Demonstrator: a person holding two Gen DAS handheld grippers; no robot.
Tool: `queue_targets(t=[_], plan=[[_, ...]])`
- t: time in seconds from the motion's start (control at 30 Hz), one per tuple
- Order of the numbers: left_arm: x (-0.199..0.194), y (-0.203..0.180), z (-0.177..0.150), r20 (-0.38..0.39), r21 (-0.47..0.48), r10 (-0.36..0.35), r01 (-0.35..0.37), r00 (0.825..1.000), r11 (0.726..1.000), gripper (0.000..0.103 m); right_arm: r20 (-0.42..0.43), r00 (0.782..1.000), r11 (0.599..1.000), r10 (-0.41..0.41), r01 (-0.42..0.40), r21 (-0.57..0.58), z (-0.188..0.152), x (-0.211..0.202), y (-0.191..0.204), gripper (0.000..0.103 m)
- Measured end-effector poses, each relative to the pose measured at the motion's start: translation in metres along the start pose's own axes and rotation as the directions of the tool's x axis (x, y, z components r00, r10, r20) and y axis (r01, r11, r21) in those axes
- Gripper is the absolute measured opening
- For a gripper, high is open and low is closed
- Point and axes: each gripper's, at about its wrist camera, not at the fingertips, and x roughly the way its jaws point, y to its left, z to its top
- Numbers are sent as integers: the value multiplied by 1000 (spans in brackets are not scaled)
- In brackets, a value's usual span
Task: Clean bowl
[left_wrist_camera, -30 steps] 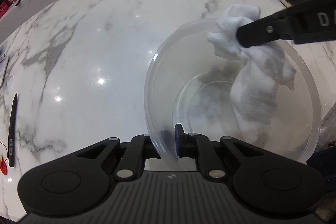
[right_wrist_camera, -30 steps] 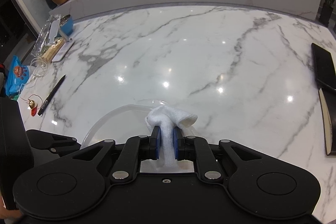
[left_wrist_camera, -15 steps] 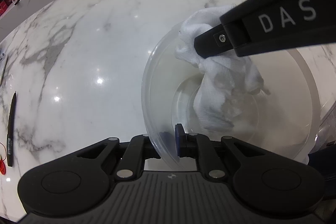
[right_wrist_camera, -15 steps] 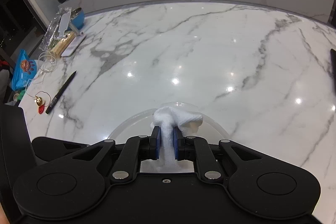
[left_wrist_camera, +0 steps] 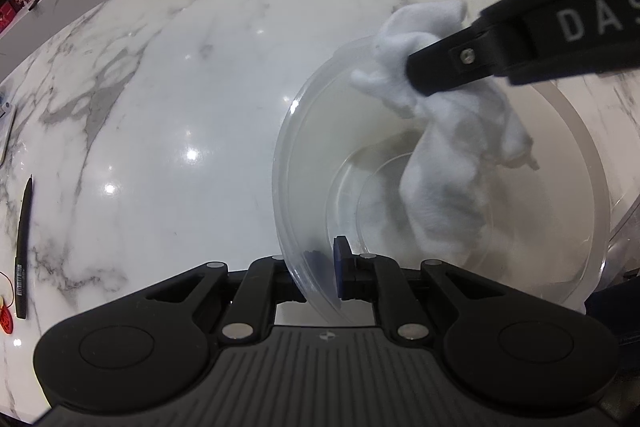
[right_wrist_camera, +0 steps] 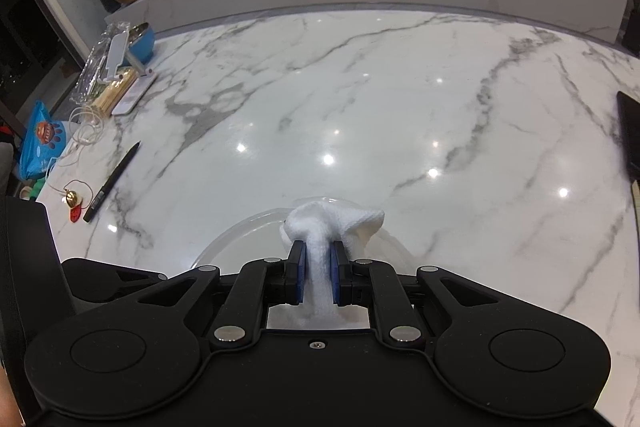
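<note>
A clear plastic bowl [left_wrist_camera: 560,163] is tilted over the marble table. My left gripper [left_wrist_camera: 326,263] is shut on its near rim, one blue pad inside and one outside the wall. My right gripper [right_wrist_camera: 319,277] is shut on a white cloth [right_wrist_camera: 334,223]. In the left wrist view the right gripper's fingers [left_wrist_camera: 452,67] come in from the upper right and the cloth [left_wrist_camera: 448,163] hangs from them down into the bowl, its lower end against the bottom. In the right wrist view only the bowl's far rim [right_wrist_camera: 240,227] shows under the cloth.
A black pen [right_wrist_camera: 112,183] and a red and gold charm [right_wrist_camera: 74,203] lie at the table's left. A blue bag [right_wrist_camera: 40,143], cables and packets sit at the far left edge. A black notebook [right_wrist_camera: 630,135] lies at the right edge.
The right gripper and cloth swept left across the bowl's inside, then moved back right and up. The left gripper kept its hold on the rim.
</note>
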Motion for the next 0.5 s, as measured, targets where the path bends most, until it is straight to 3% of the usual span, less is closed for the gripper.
queue_targets(t=[0.5], plan=[[-2,-1,0,-1,6,-1,1,1000,1000,9,6,999,999,-44,44,14,-8,-15,-16,11]])
